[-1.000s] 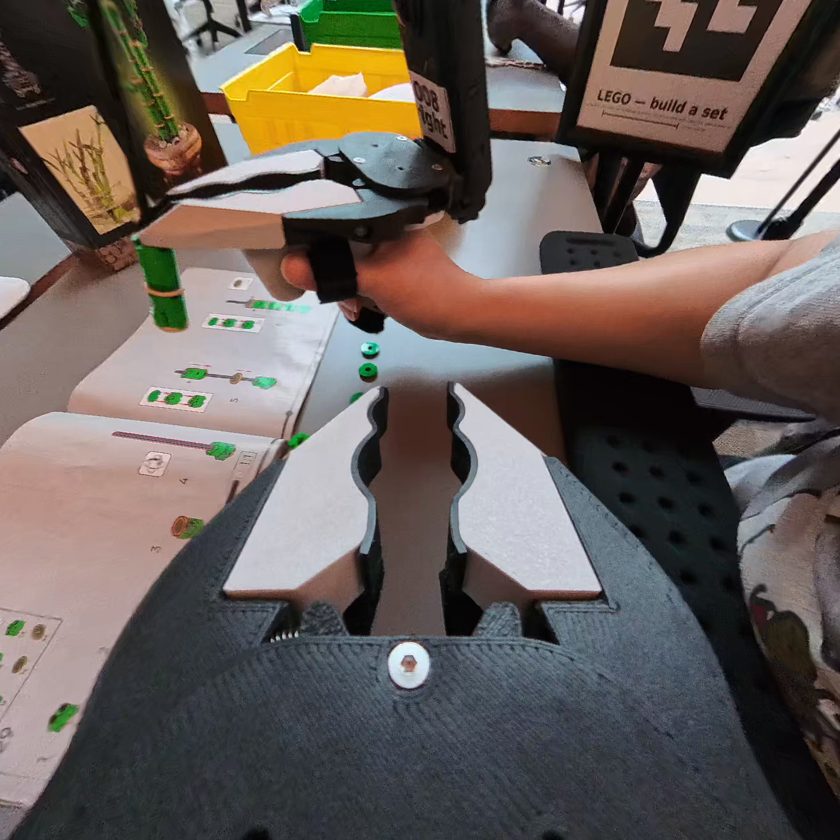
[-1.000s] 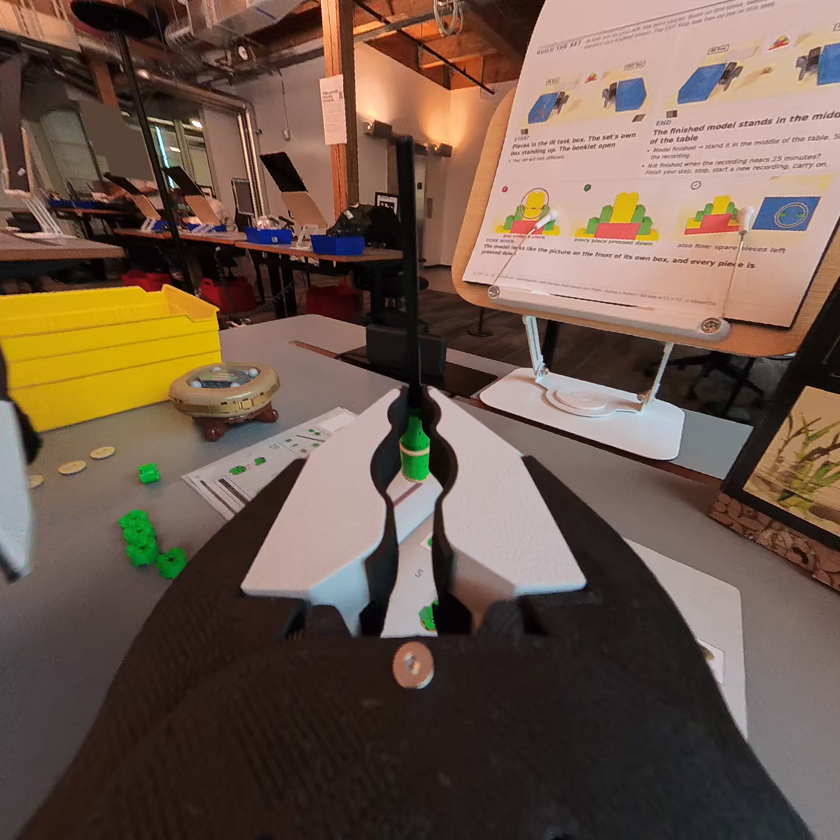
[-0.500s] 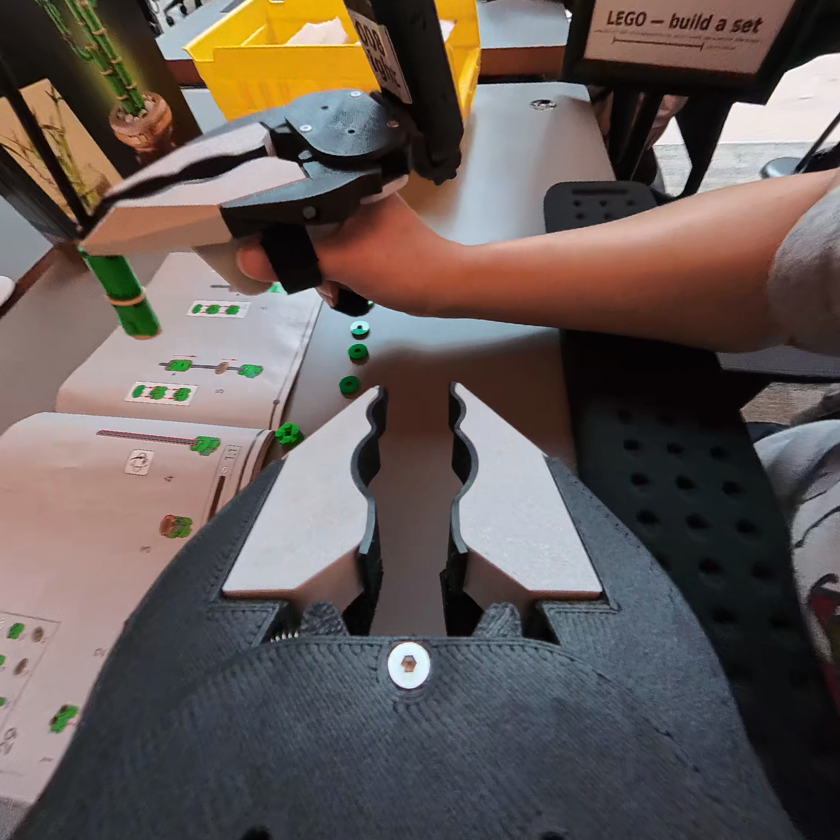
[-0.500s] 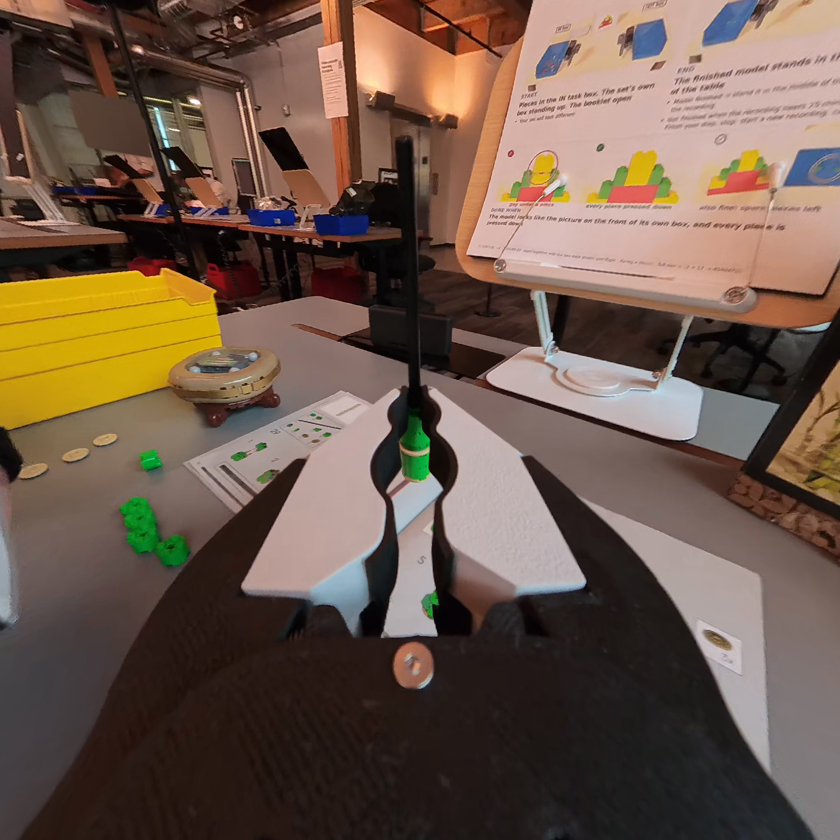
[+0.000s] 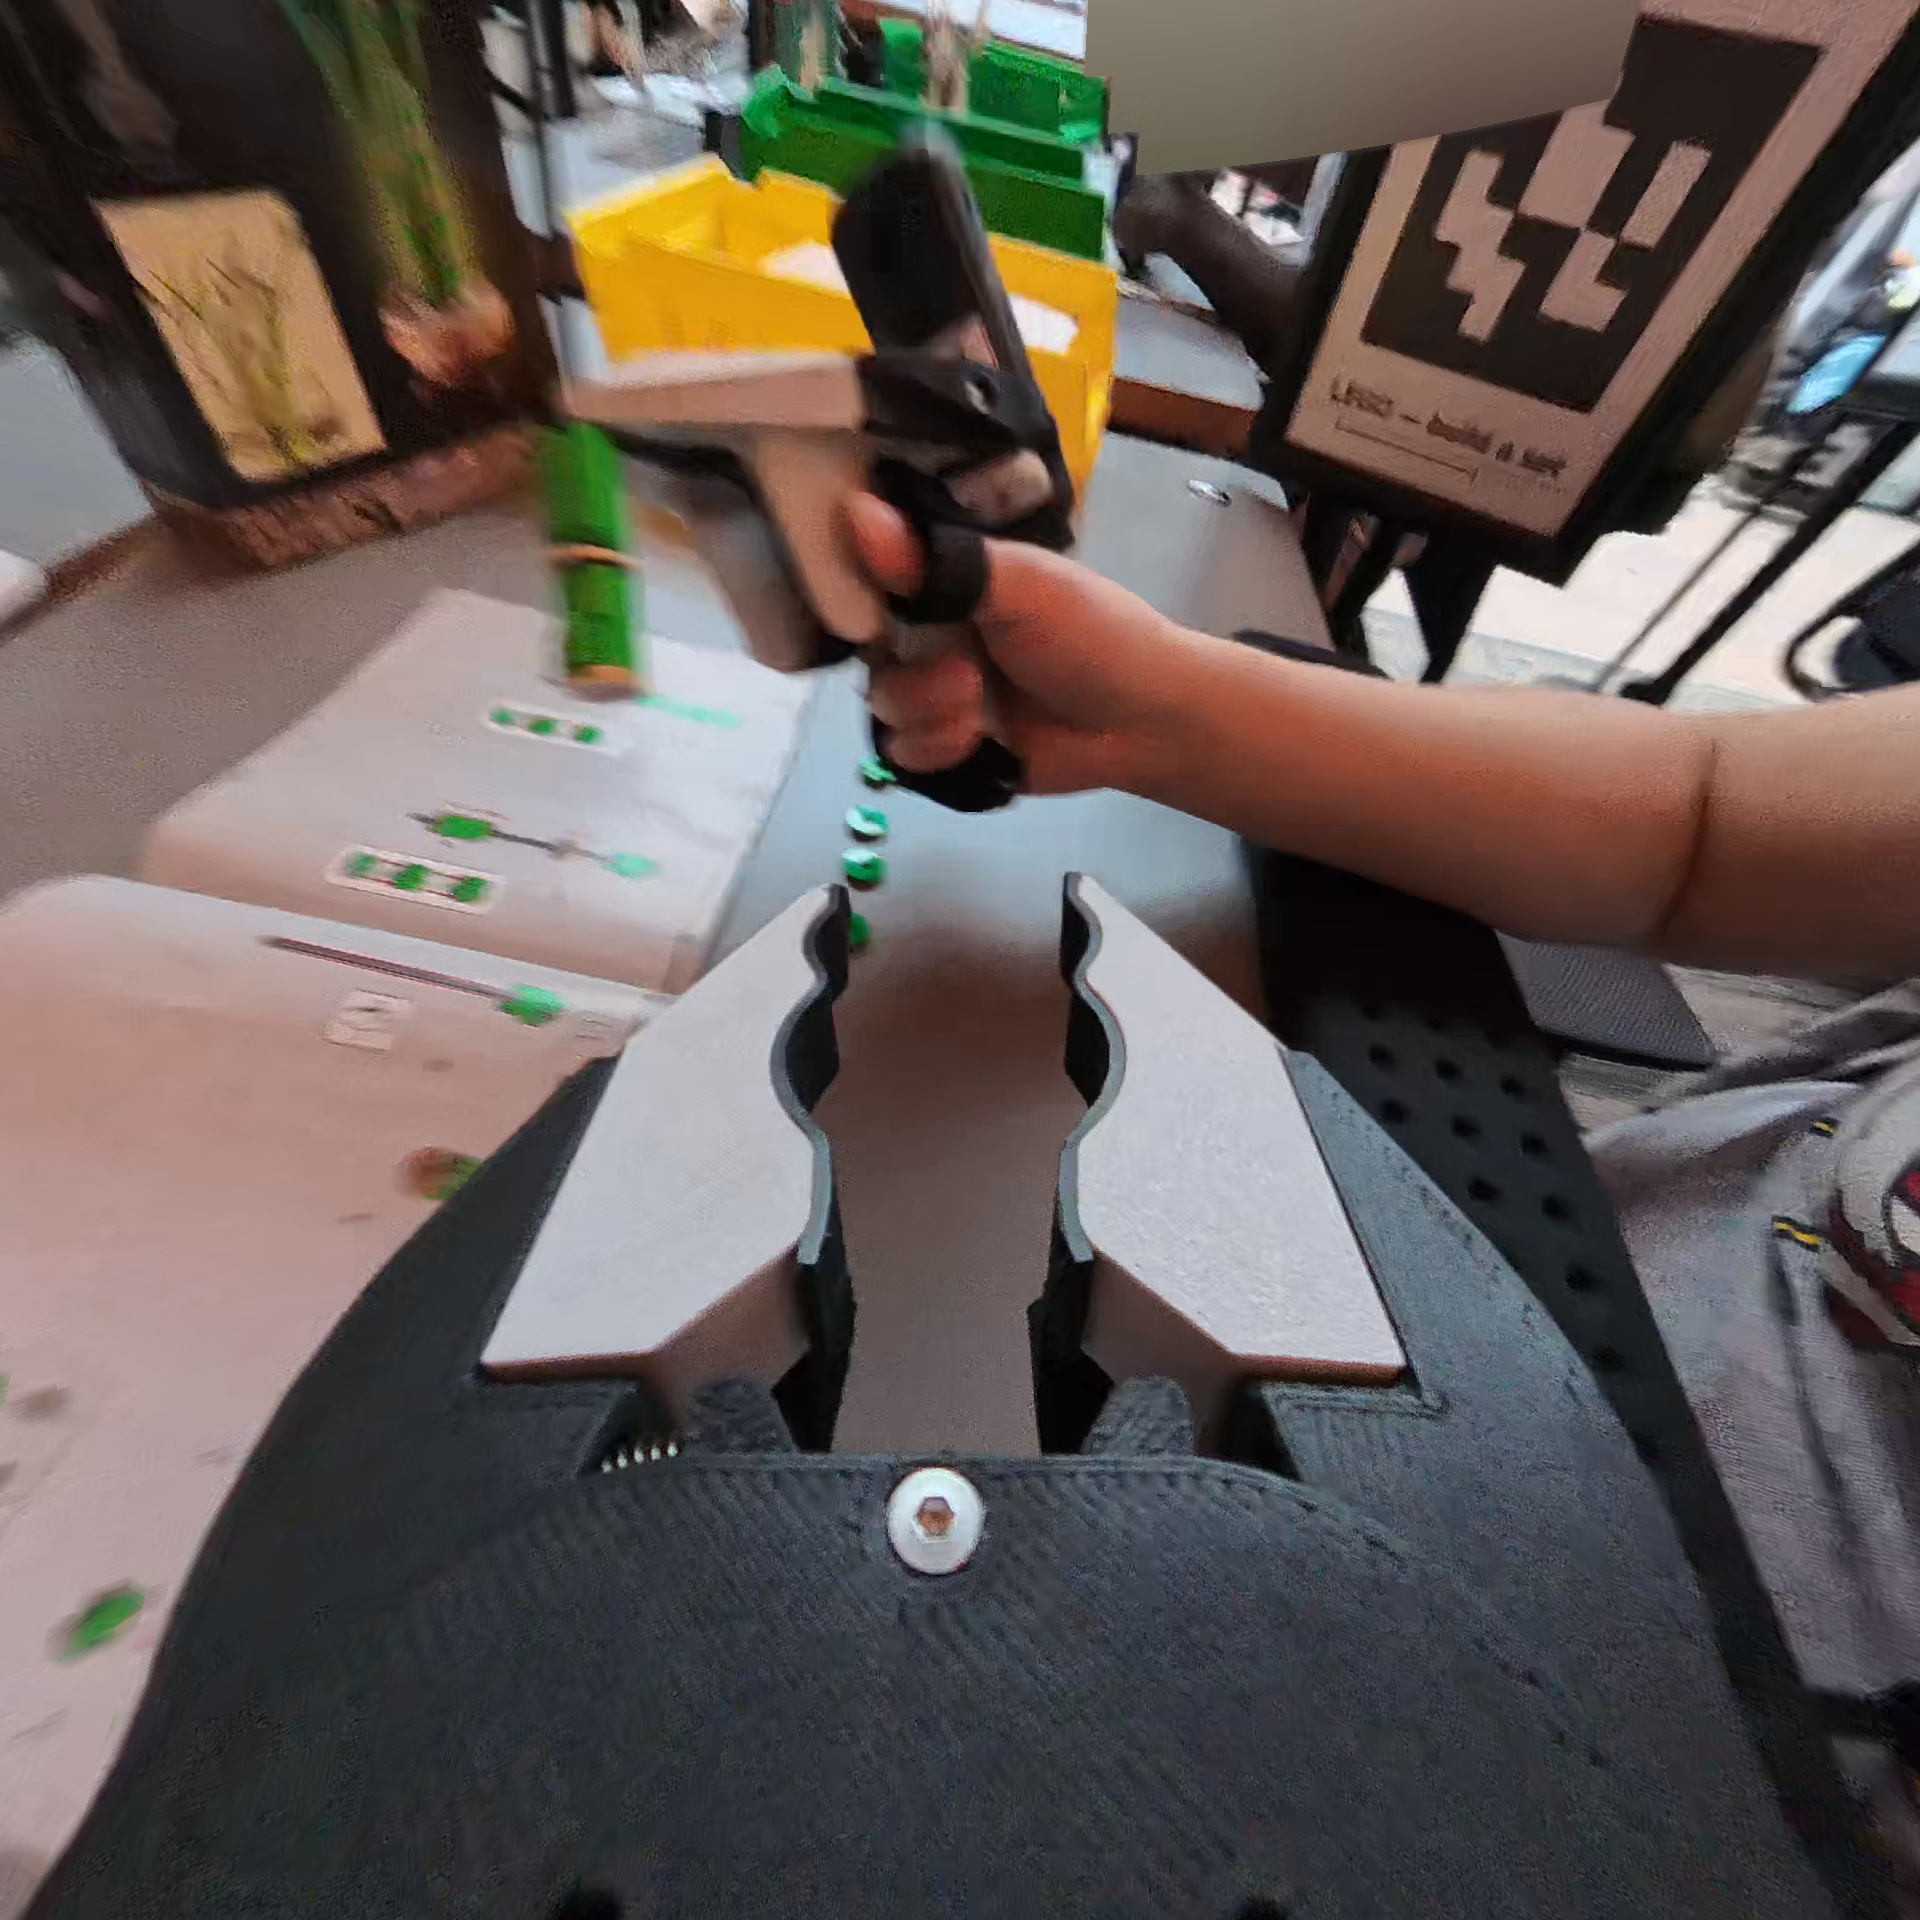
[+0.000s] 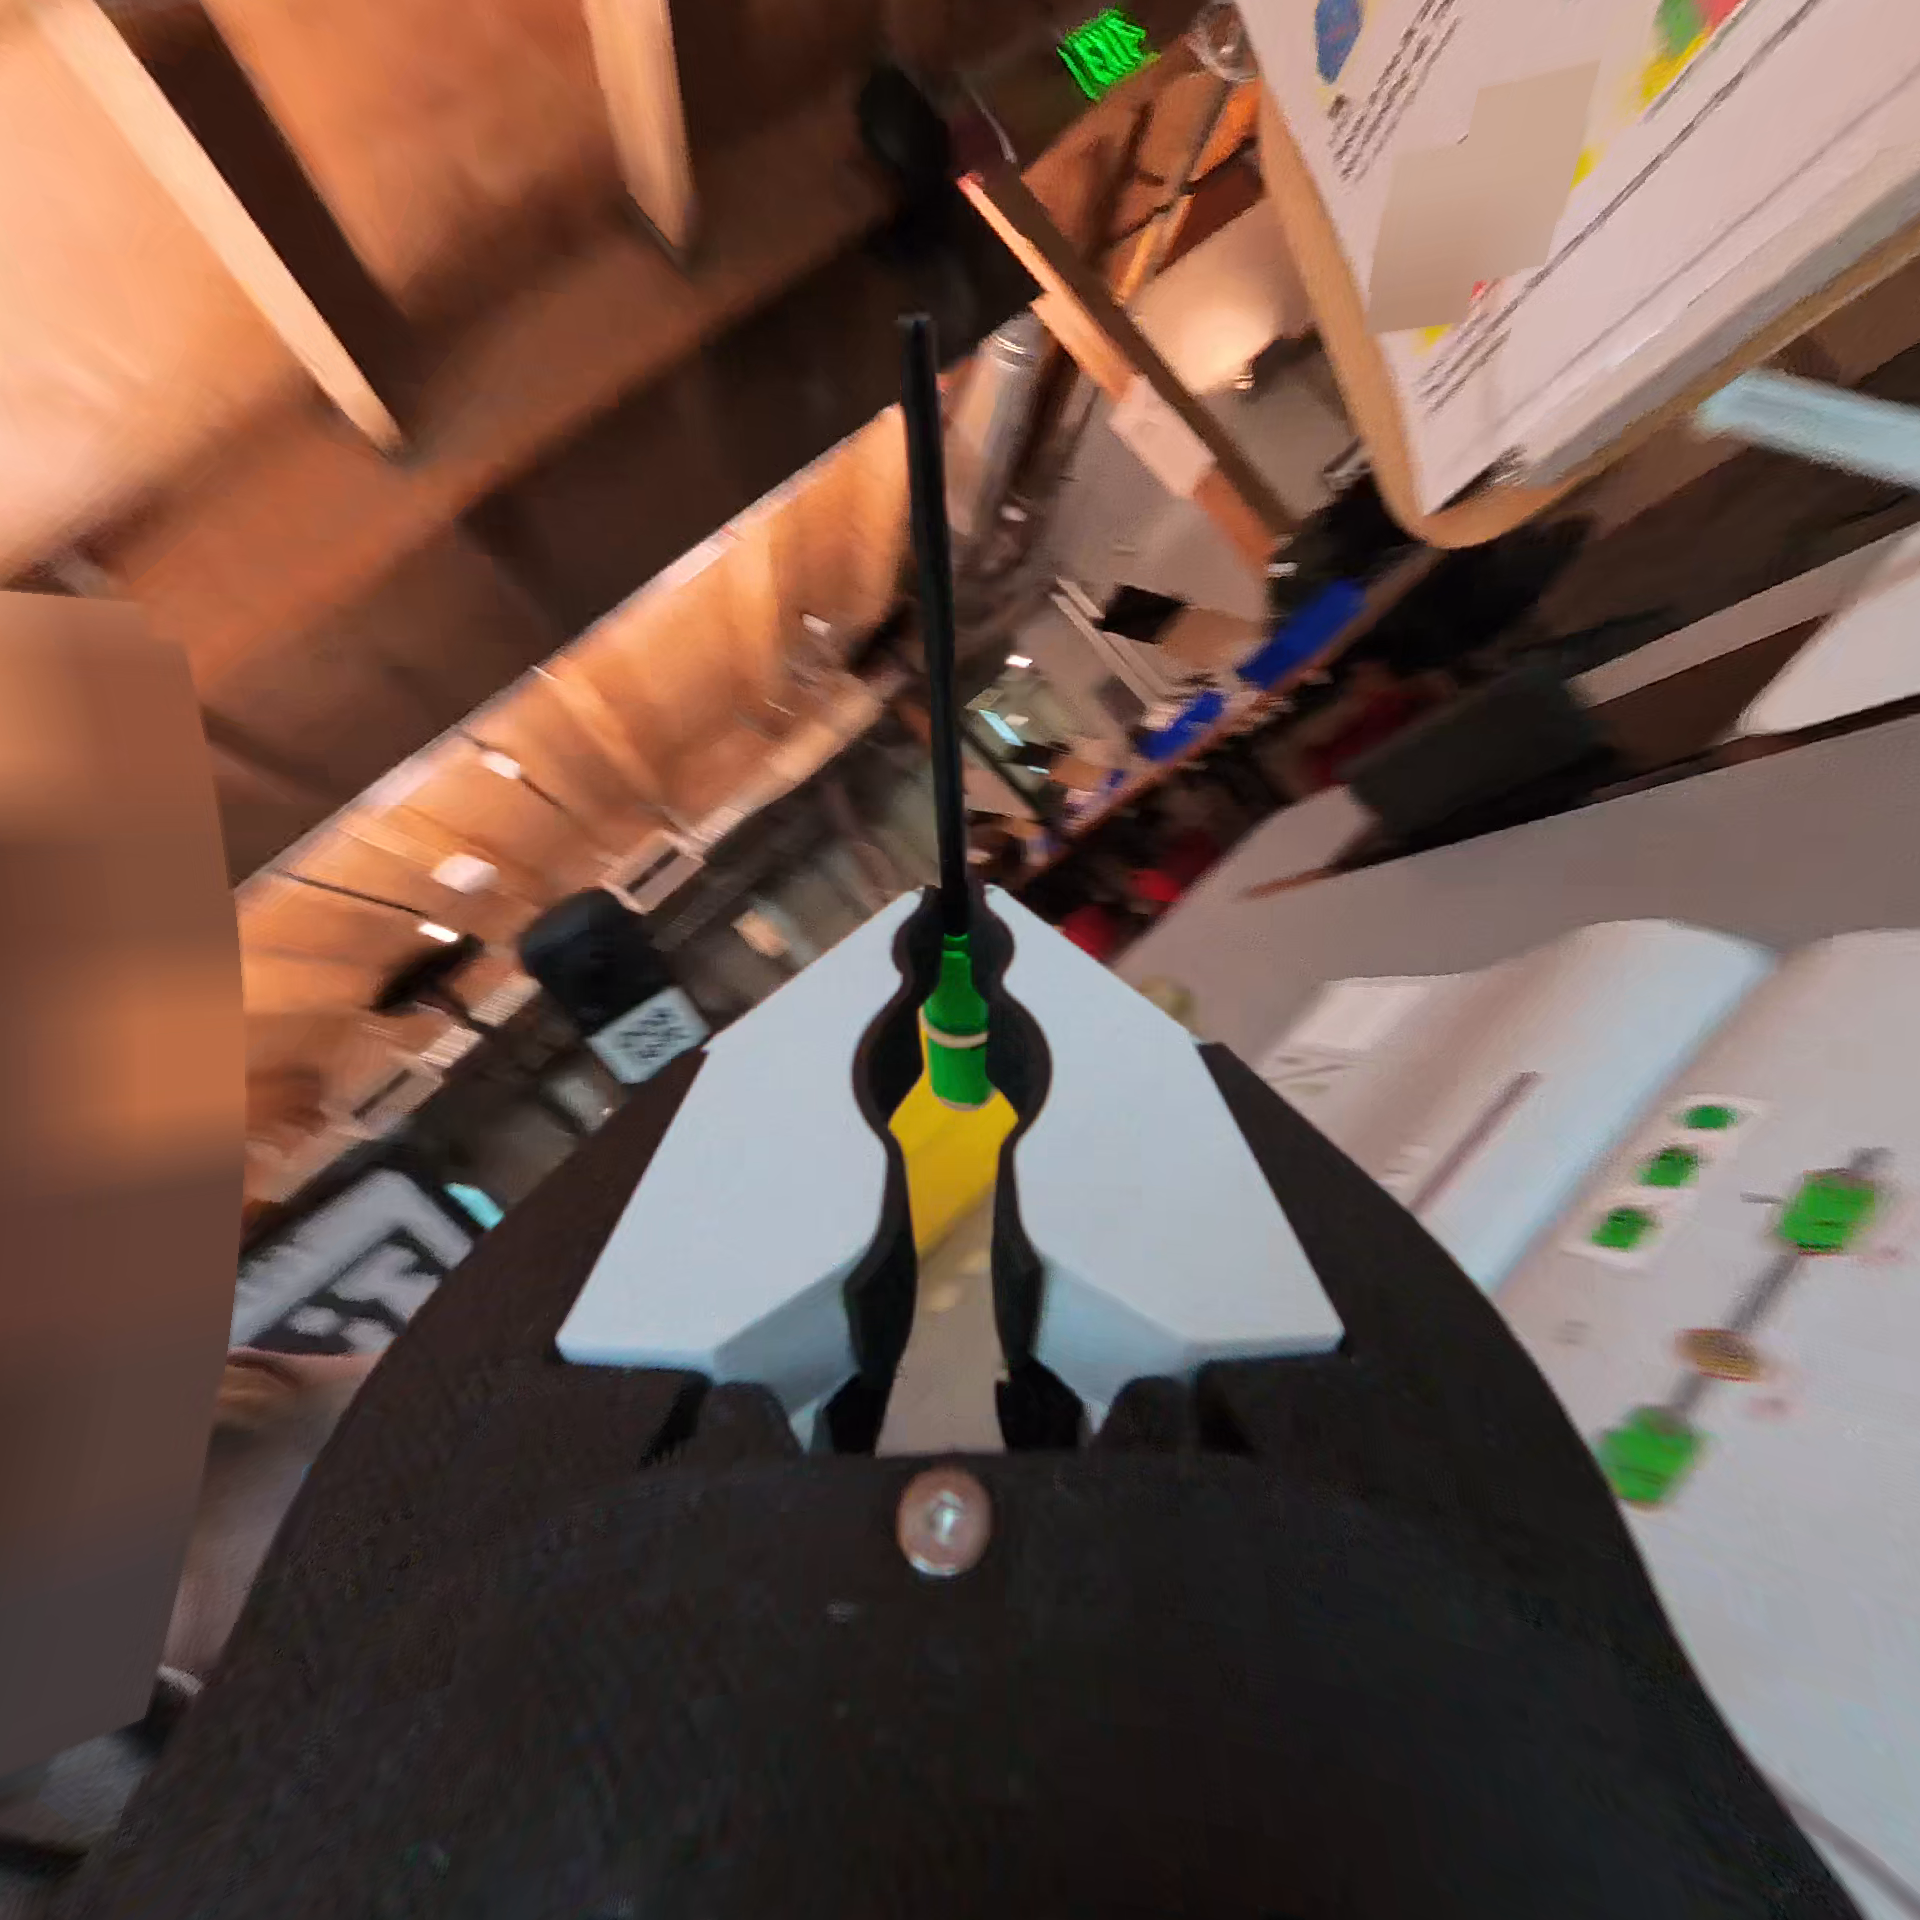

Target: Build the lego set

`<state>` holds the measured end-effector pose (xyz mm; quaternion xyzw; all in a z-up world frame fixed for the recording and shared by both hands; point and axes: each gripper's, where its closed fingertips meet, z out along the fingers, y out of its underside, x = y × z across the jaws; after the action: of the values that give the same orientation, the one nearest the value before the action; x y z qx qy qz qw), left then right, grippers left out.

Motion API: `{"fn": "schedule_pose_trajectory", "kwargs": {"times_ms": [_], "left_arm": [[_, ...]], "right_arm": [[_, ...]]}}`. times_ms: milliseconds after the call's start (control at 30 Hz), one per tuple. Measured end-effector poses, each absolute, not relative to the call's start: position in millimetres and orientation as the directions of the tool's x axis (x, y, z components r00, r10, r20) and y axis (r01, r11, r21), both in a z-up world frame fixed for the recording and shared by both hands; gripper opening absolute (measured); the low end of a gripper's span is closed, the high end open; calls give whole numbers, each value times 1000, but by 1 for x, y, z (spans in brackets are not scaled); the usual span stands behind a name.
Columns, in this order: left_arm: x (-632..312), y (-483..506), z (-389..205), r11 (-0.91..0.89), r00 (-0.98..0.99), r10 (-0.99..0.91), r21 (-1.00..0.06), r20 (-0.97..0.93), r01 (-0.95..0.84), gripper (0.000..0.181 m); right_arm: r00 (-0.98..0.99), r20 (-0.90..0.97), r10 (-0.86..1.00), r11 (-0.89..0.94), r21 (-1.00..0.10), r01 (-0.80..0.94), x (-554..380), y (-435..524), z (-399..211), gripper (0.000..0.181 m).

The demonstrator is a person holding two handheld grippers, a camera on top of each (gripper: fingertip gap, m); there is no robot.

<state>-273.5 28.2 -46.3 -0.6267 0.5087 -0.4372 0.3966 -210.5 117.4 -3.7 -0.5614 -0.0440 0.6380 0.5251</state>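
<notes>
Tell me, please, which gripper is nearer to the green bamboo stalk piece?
Right. The right gripper is shut on the green bamboo stalk piece; the left gripper is open and empty, well short of it over the table.

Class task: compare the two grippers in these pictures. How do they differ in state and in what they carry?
1. The left gripper stands open, a wide gap between its fingers; the right gripper is shut.
2. The left gripper holds nothing; the right gripper clamps a black rod bearing a green stem piece.
3. The left gripper points across the table over the open booklet; the right gripper is tilted upward.

Both have pale fingers on a black body.
</notes>
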Motion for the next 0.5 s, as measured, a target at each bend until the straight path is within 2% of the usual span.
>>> {"fn": "schedule_pose_trajectory", "kwargs": {"times_ms": [33,100,167,233,333,433,500], "left_arm": [[-283,40,-34,-132,144,-985,-952,95,-276,42],[-308,64,-13,-59,242,-970,-962,-7,-266,47],[-333,83,4,-19,331,-941,-961,-76,-277,49],[-346,87,21,-27,351,-933,-960,-76,-279,49],[-351,79,42,-33,337,-939,-953,-73,-300,48],[-357,87,67,72,426,-882,-950,-203,-305,44],[-364,94,69,122,477,-830,-927,-291,-355,27]], "right_arm": [[135,-682,718,-463,-613,-640,-209,114,1,3],[242,-639,730,-416,-697,-584,-213,115,-3,3],[411,-516,752,-364,-844,-394,-230,115,-18,3],[498,-383,778,-339,-924,-180,-252,111,-39,4],[483,-320,815,-354,-935,-22,-287,101,-60,4],[442,-293,848,-361,-929,76,-313,93,-74,4],[454,-250,855,-349,-925,150,-320,94,-87,4]]}}
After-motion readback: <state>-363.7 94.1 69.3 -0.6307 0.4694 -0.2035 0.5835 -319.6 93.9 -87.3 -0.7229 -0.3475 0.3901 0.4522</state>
